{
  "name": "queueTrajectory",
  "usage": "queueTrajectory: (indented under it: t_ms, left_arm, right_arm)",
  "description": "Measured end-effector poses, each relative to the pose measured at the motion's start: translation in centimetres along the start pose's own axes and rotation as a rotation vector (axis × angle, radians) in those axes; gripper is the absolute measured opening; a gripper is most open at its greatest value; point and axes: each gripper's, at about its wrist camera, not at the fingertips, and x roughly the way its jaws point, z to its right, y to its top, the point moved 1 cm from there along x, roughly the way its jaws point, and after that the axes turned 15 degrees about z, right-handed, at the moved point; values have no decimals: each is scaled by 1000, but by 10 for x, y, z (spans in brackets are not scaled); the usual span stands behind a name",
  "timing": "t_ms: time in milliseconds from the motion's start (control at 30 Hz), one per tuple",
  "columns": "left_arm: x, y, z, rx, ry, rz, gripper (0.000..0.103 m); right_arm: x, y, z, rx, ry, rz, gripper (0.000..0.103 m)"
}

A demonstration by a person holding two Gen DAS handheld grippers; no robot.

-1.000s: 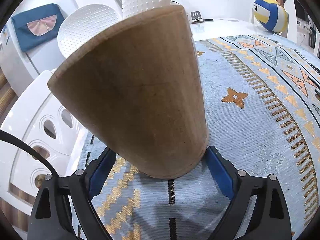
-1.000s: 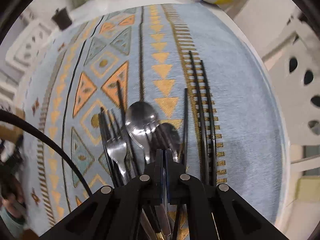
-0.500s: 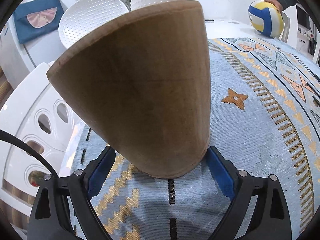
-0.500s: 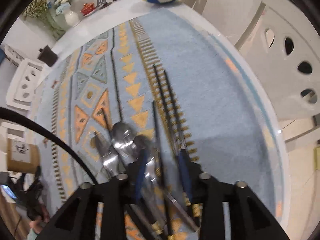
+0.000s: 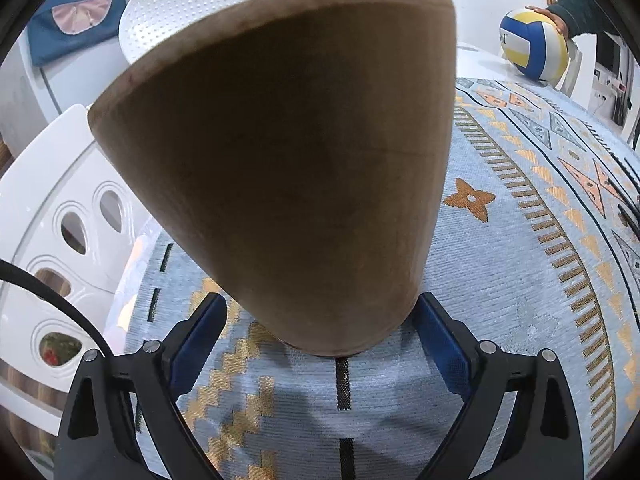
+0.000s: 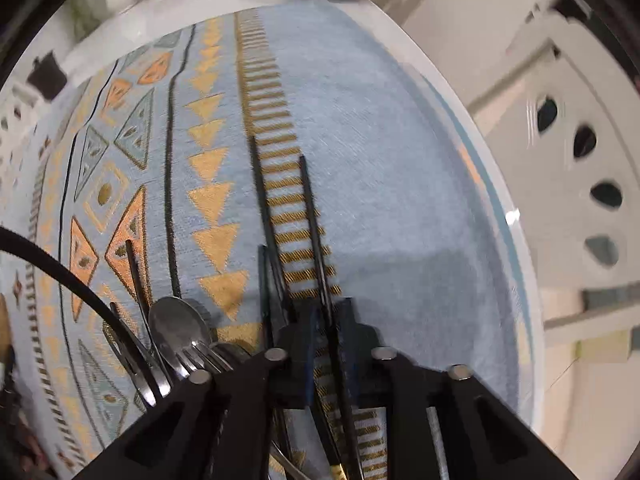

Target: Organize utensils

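Note:
A tall wooden utensil cup (image 5: 288, 160) stands on the patterned tablecloth (image 5: 500, 300) and fills the left wrist view. My left gripper (image 5: 320, 308) straddles its base with the jaws opening; a thin gap shows beside the left pad (image 5: 204, 328). In the right wrist view my right gripper (image 6: 326, 320) points steeply down, shut on a black chopstick (image 6: 314, 220). A second chopstick (image 6: 266, 208) lies just to its left. A spoon (image 6: 178, 326) and forks (image 6: 132, 356) lie in a heap at the lower left.
A volleyball (image 5: 534, 46) rests at the far table edge with a person's hand (image 5: 552, 14) on it. White chairs with oval cut-outs stand at the left (image 5: 60, 220) and beside the table rim (image 6: 520, 280) at the right (image 6: 580, 152).
My right gripper opened, shifted right from the spoon and forks to the chopsticks, and shut on one. My left gripper's jaws spread slightly and the cup looms larger.

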Motion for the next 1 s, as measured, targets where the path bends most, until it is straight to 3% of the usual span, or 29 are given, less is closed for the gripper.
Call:
queueTrajectory:
  t_ms: [167,333,500,767,1000]
  left_arm:
    - [4,1,-7,-12,-8,-6,96]
    - [7,4,-11,-16,-6,-8,97]
    - [7,3,-14,-11,-2,-5,97]
    - [2,3,-4,-8,2,-3,97]
    - [2,-1,-2,-10,0,-3,97]
  right_arm:
    - [-47,-3,-21,-95,-1,140,5]
    - [-121,-19,-39,-83,182,230,5]
    - [-179,-25,-86,-42,443,300,5]
    - [-217,-10,-146,-99,590,439,5]
    - [-281,20,-188,-127,717,587,5]
